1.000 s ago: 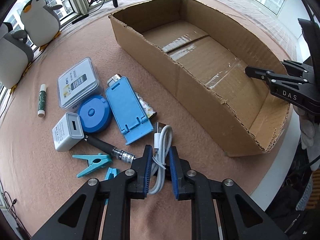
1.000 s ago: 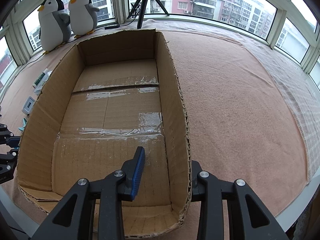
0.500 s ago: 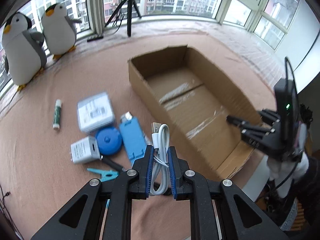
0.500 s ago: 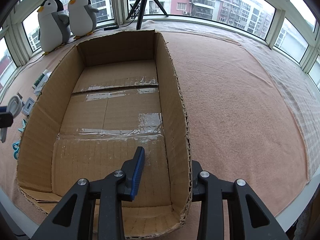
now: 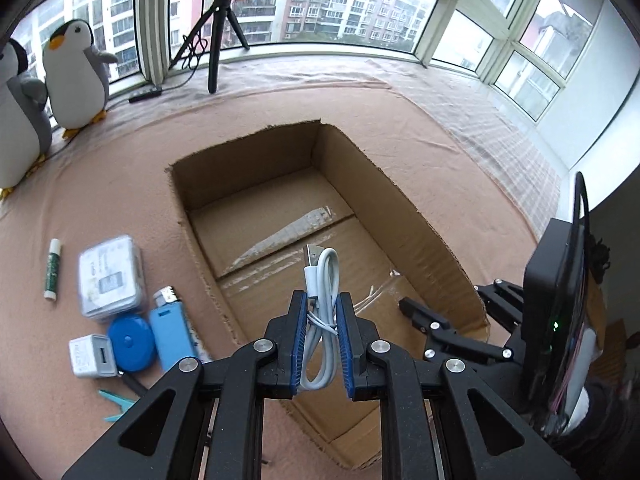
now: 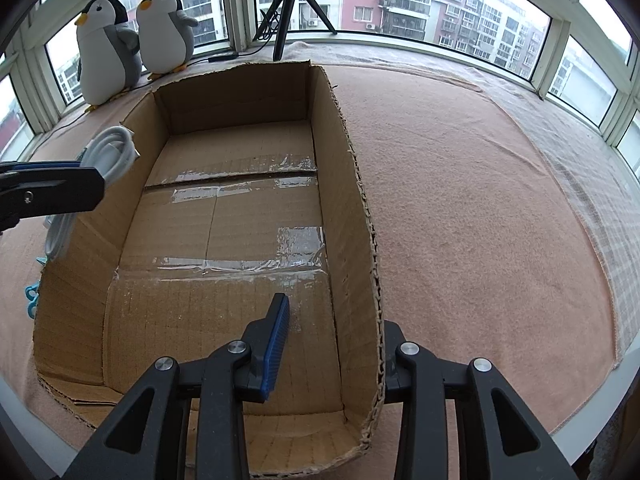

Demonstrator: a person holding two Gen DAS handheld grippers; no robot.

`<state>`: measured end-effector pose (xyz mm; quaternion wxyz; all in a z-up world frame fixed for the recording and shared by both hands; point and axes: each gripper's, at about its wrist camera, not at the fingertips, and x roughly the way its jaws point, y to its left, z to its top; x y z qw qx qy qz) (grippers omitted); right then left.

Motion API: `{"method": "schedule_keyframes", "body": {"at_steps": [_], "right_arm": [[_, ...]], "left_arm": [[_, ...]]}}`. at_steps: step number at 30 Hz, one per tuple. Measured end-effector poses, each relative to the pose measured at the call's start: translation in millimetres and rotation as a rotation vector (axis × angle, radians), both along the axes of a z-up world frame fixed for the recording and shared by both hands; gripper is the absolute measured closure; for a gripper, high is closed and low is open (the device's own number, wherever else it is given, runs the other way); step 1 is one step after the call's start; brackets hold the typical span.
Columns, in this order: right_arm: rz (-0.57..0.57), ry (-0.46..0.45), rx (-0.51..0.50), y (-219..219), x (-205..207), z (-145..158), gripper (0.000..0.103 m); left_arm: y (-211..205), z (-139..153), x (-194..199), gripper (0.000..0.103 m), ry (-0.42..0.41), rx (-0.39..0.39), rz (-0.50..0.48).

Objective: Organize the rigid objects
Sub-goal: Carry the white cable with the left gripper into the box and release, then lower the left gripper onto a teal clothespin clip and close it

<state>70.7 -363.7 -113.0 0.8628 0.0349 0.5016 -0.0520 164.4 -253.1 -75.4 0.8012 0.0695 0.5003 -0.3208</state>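
My left gripper holds a coiled white USB cable between its blue pads, in the air above the near end of the open cardboard box. Its jaws are opening slightly, and the pads still press on the cable. In the right wrist view the left gripper and the cable hang over the left wall of the box. My right gripper is shut on the box's right wall, one finger inside and one outside. The right gripper also shows in the left wrist view.
Left of the box lie a glue stick, a clear case, a lighter, a blue phone stand, a blue tape measure, a white charger and teal clips. Plush penguins and a tripod stand by the window.
My left gripper has lifted the white cable off the cloth and carried it rightward over the box's near end. The right gripper has kept its hold on the box wall.
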Motion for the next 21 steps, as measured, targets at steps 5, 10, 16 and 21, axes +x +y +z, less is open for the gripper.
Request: {"method": "schedule_keyframes", "body": {"at_steps": [5, 10, 16, 21], "right_arm": [[0.000, -0.003, 0.005, 0.0, 0.0, 0.1, 0.070], [-0.003, -0.005, 0.008, -0.4, -0.7, -0.7, 0.070], [-0.006, -0.011, 0.011, 0.0, 0.1, -1.7, 0.070], [-0.004, -0.016, 0.000, 0.7, 0.6, -2.3, 0.068]], "left_arm": [[2.4, 1.5, -5.6, 0.077, -0.028, 0.021, 0.013], [45.0, 23.5, -13.4, 0.077, -0.082, 0.018, 0.053], [128.9, 33.4, -28.9, 0.077, -0.113, 0.019, 0.177], [175.0, 5.7, -42.6, 0.077, -0.064, 0.090, 0.237]]}}
